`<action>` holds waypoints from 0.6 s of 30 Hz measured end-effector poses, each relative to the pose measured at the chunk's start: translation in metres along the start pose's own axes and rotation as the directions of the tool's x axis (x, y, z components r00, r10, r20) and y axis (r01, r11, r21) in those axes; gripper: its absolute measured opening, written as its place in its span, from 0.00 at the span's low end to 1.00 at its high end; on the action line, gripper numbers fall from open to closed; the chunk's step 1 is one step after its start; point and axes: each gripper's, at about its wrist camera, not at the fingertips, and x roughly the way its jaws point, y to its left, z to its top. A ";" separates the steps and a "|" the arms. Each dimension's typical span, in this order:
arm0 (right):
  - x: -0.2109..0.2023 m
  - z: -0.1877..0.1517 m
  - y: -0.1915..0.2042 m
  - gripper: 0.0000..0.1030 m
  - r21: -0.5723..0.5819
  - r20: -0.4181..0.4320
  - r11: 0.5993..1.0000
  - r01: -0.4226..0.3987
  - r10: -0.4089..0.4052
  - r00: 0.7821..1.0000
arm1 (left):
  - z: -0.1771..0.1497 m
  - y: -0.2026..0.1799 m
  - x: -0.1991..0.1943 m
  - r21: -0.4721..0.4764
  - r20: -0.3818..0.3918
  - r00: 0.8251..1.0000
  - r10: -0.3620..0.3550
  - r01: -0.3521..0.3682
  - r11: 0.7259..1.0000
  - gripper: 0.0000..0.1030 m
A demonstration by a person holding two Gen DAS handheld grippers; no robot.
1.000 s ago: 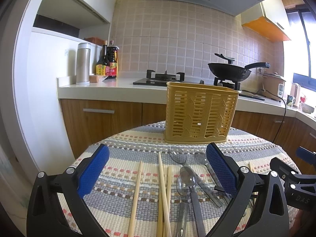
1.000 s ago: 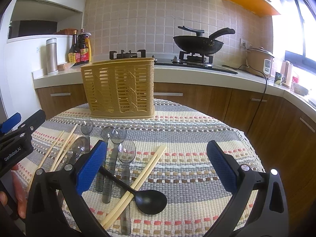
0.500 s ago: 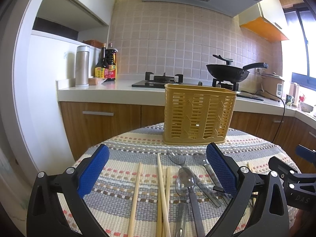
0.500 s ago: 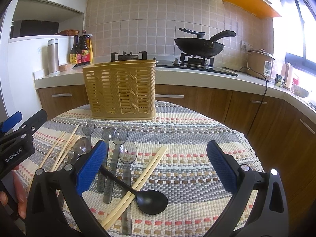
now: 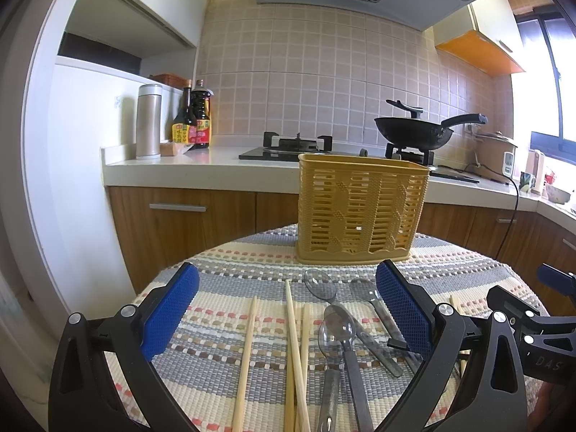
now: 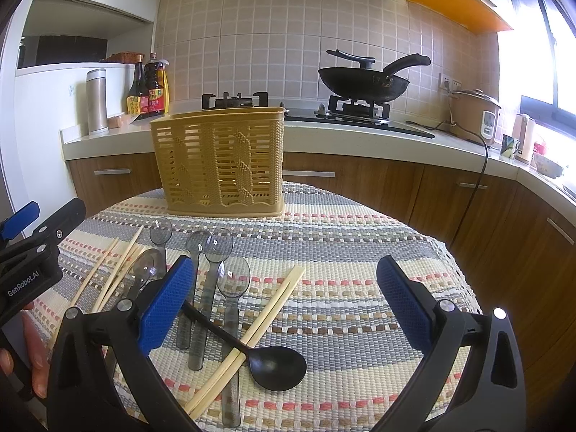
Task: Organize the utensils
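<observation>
A yellow slotted utensil basket (image 5: 361, 212) (image 6: 221, 160) stands upright at the far side of the round table. On the striped cloth lie wooden chopsticks (image 5: 293, 352) (image 6: 252, 338), several clear plastic spoons (image 5: 336, 327) (image 6: 230, 280) and a black spoon (image 6: 273, 361). My left gripper (image 5: 288, 315) is open above the chopsticks and spoons, holding nothing. My right gripper (image 6: 288, 304) is open above the black spoon and a chopstick pair, also holding nothing. Each gripper shows at the edge of the other's view.
The woven striped cloth (image 6: 360, 252) covers the table to its edge. Behind runs a counter (image 5: 180, 165) with a steel flask (image 5: 148, 120), sauce bottles (image 5: 194, 115), a gas hob, a black wok (image 6: 363, 81) and a rice cooker (image 6: 475, 115). A hand (image 6: 34, 345) grips the left tool.
Both cameras have tilted slightly upward, so the basket and table sit a little lower in view. Neither gripper has opened or shut, and the utensils have not moved.
</observation>
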 end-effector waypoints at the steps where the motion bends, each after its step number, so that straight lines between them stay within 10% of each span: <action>1: 0.000 0.000 0.000 0.94 0.001 0.001 1.000 0.001 -0.001 1.000 | 0.000 0.000 0.000 -0.003 -0.001 1.000 0.003 -0.003 1.000 0.93; 12: 0.003 0.008 -0.015 0.94 0.086 -0.004 0.996 0.032 -0.032 0.999 | 0.026 0.054 0.011 -0.138 -0.112 0.990 -0.091 0.076 0.988 0.92; 18: 0.027 0.033 -0.019 0.89 0.060 -0.216 0.998 0.024 -0.010 0.976 | 0.042 0.089 0.063 -0.182 -0.393 0.882 -0.262 0.204 0.962 0.73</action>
